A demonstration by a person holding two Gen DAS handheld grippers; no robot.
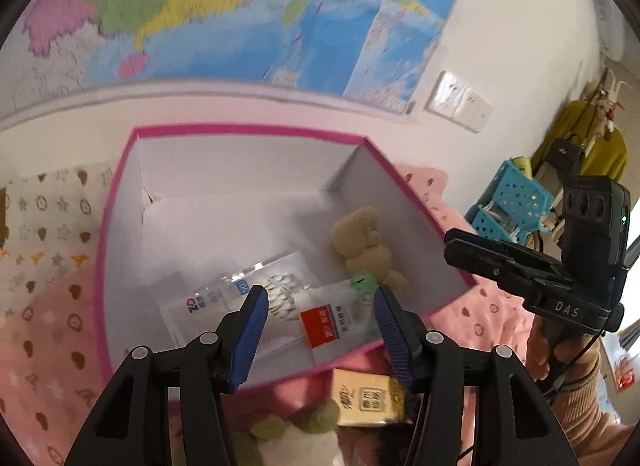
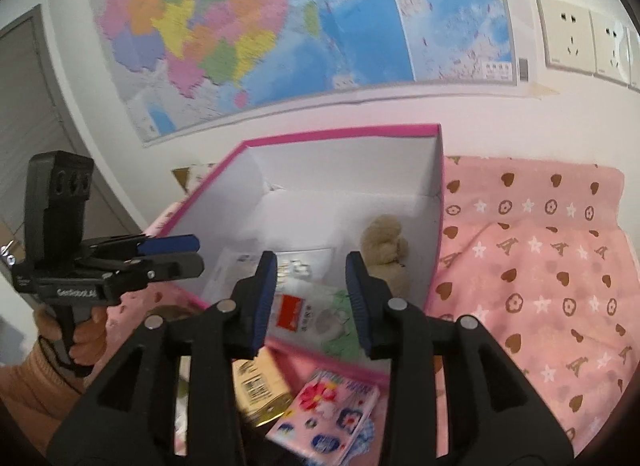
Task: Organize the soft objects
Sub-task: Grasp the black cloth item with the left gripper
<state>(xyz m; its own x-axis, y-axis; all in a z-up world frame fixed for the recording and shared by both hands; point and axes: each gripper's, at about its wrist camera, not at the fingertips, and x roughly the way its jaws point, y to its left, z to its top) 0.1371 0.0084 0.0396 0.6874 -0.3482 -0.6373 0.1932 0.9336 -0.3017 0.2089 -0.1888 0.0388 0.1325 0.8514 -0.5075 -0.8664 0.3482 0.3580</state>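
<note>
The pink box (image 2: pixel 436 185) on the bed holds a plush toy (image 2: pixel 386 250) in its right corner and plastic packets (image 1: pixel 224 298); both the left gripper (image 1: pixel 320 302) and the right gripper (image 2: pixel 312 270) are spread and empty.

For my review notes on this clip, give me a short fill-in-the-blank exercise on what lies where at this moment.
1. The beige plush toy lies inside the ____-rimmed box.
2. The floral tissue pack lies ____ the box, on the pink blanket.
3. On the wall behind the box hangs a ____.
4. Nothing is between the fingers of the right gripper; its jaws are ____.

Missing words: pink; outside; map; open
</note>
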